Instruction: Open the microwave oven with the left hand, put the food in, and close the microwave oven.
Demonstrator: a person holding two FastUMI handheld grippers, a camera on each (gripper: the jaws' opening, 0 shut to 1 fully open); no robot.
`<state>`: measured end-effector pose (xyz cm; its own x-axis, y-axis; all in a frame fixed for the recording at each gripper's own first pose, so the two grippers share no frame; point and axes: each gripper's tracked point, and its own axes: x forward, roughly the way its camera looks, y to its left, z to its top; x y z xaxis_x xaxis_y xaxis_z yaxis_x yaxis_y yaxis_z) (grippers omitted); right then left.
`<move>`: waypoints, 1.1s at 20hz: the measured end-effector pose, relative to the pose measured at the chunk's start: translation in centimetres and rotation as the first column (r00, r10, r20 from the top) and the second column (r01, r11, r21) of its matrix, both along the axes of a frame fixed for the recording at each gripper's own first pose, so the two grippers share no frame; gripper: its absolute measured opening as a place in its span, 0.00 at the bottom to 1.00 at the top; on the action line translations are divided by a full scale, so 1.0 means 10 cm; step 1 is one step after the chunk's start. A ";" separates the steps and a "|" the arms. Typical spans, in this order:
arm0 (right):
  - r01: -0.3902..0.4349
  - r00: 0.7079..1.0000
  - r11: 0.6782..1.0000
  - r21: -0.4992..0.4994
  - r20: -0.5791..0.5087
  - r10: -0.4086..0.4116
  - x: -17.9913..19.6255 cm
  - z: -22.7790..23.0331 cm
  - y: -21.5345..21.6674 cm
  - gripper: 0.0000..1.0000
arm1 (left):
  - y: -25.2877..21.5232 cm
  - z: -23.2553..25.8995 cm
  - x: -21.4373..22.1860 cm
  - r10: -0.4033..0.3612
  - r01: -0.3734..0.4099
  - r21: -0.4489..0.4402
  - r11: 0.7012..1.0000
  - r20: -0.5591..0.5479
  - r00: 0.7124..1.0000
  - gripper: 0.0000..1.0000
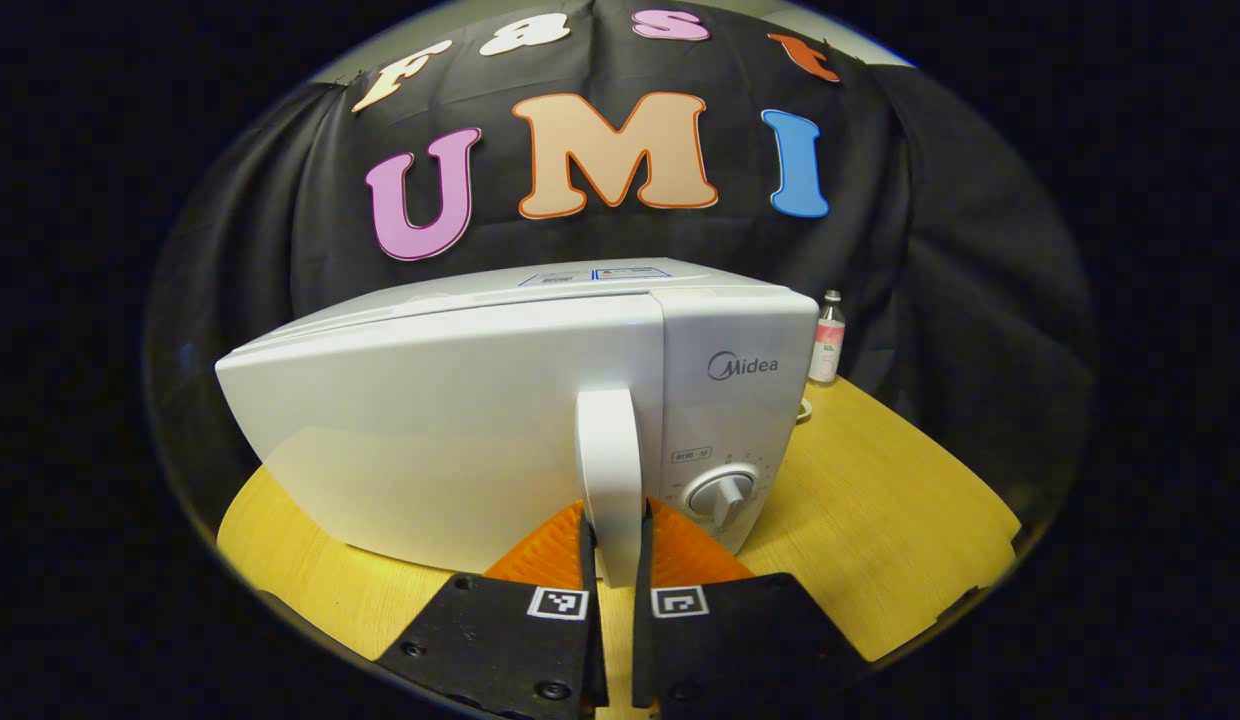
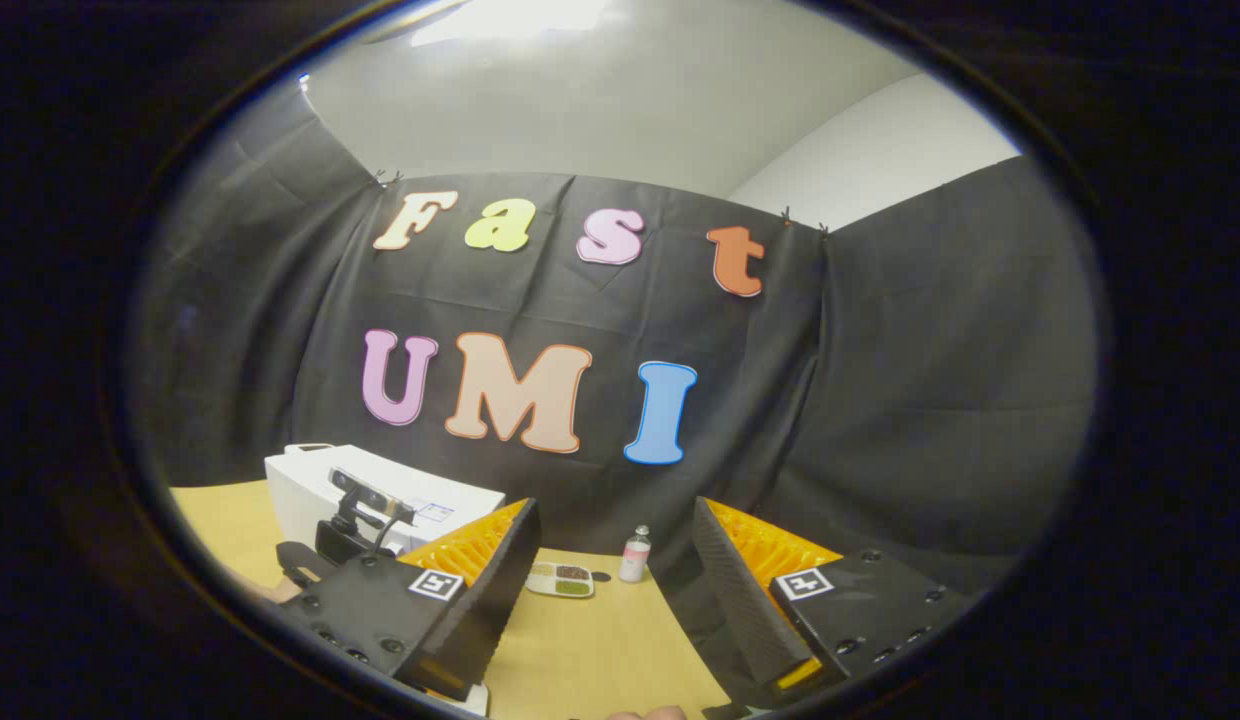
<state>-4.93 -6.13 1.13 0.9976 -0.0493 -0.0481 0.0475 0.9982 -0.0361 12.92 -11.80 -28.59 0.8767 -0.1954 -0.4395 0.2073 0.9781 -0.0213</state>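
My left tongs (image 1: 614, 560) clamp the one white microwave oven's (image 1: 500, 420) upright door handle (image 1: 612, 470) on the yellow wooden desk (image 1: 880, 500). My right tongs (image 2: 610, 590) gape, empty; one food tray (image 2: 560, 579) and one small bottle (image 2: 635, 555) lie ahead.

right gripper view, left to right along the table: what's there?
microwave oven → left gripper in front of it → food tray → small bottle. Right gripper fingers frame the tray and bottle.

Small bottle (image 2: 635, 555) upright on the wooden table (image 1: 880, 500), near the black cloth wall (image 2: 930, 400)
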 end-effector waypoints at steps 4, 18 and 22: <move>-0.021 1.000 0.999 0.034 -0.017 0.021 0.02 -0.04 0.10 0.97 | 0.00 0.00 0.00 -0.033 0.033 0.001 0.999 -0.004 0.999 0.03; -0.079 0.995 0.997 0.012 -0.057 0.079 0.01 -0.17 0.46 0.97 | 0.44 0.09 -1.14 -0.124 0.123 -0.066 0.990 -0.005 0.992 0.01; -0.145 0.987 0.989 -0.001 -0.070 0.145 0.00 -0.26 0.79 0.97 | 0.85 0.09 -1.61 -0.142 0.140 -0.049 0.989 -0.028 0.989 0.01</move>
<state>-4.94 1.73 -1.44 0.9885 0.0950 -0.1177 -0.1003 0.9942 -0.0400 -3.17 -3.30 -27.72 0.8249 -0.3373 -0.4537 0.3417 0.9368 -0.0751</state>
